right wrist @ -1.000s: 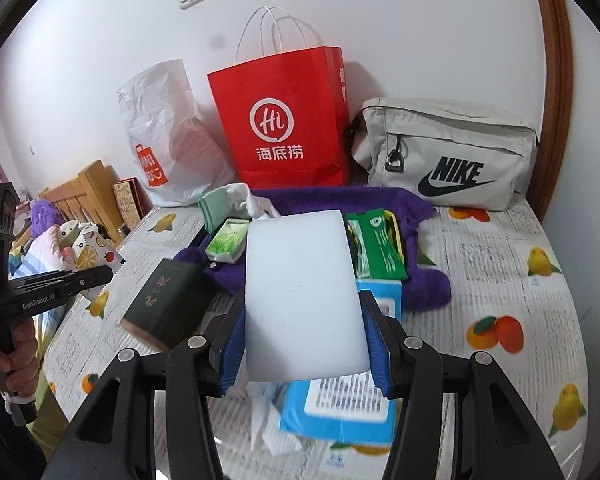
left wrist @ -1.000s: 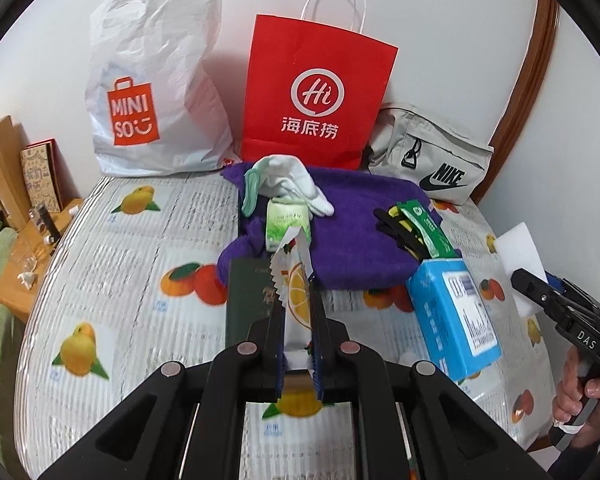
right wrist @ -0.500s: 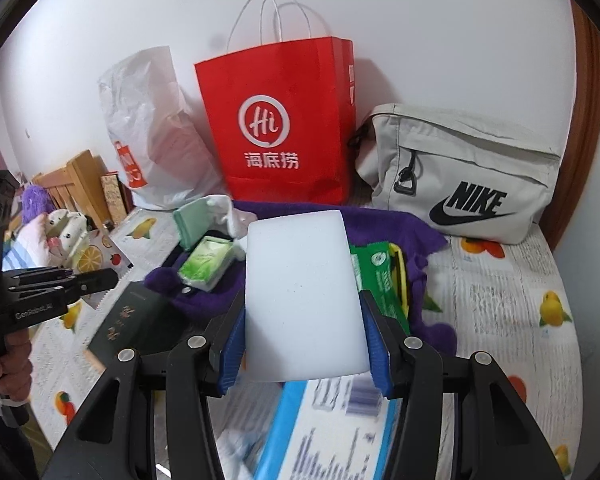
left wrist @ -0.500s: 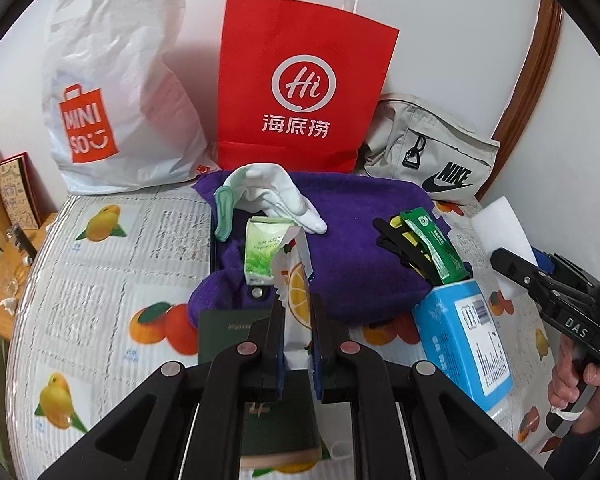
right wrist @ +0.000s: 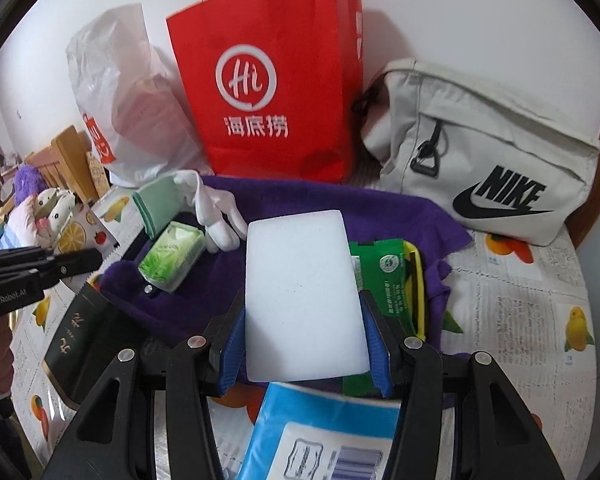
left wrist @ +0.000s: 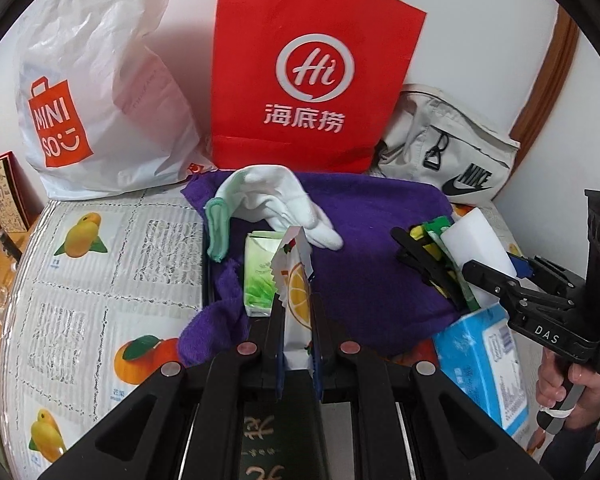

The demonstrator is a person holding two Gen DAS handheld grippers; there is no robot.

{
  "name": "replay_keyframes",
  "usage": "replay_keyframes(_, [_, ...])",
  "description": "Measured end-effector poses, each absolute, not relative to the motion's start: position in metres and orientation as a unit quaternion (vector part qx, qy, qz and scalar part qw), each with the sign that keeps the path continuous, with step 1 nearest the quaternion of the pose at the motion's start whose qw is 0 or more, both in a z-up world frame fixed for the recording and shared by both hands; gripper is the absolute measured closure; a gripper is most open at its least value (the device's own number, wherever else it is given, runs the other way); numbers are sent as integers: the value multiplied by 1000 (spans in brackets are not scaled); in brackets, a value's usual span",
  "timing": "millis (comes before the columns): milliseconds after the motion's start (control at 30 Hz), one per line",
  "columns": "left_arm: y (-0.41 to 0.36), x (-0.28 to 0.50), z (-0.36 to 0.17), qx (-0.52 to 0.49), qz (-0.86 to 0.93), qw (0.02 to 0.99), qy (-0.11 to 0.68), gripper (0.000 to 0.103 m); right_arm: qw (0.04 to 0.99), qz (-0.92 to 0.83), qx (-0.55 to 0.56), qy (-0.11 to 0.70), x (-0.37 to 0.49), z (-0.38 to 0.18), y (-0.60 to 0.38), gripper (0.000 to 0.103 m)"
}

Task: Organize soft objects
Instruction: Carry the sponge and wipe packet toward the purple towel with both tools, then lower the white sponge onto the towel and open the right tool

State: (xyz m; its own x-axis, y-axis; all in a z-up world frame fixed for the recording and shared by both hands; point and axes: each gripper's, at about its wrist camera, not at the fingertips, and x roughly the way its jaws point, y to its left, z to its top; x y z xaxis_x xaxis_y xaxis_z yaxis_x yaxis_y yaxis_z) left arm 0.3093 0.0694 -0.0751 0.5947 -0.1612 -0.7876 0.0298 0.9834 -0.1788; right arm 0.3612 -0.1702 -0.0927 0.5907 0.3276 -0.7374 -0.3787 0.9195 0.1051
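Note:
My left gripper (left wrist: 297, 304) is shut on a white sachet with an orange-slice print (left wrist: 294, 280), held above the near edge of a purple towel (left wrist: 372, 240). My right gripper (right wrist: 304, 312) is shut on a white sponge block (right wrist: 304, 300) and holds it over the towel (right wrist: 260, 204). On the towel lie a white glove with a green cuff (left wrist: 276, 200), a green tissue pack (left wrist: 258, 276) and a green wipes packet (right wrist: 388, 276). A red paper bag (left wrist: 312, 76), a white MINISO bag (left wrist: 96, 88) and a grey Nike bag (right wrist: 488, 160) stand behind.
A blue tissue box (left wrist: 484, 364) lies near the front right. A dark green box (right wrist: 80, 340) lies under my left gripper. The fruit-print cloth (left wrist: 100, 280) covers the table. Wooden furniture (left wrist: 4, 200) stands at the left; a wall and wooden door frame (left wrist: 548, 76) are at the right.
Both grippers have moved forward toward the purple towel and the bags, each still holding its object. The right gripper with the sponge now shows closer in the left wrist view.

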Motion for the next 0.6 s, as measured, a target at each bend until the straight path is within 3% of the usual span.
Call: replay_keyframes(600, [81, 332, -95, -84, -60, 882, 459, 93, 855, 213, -61, 469, 403, -131, -145, 51])
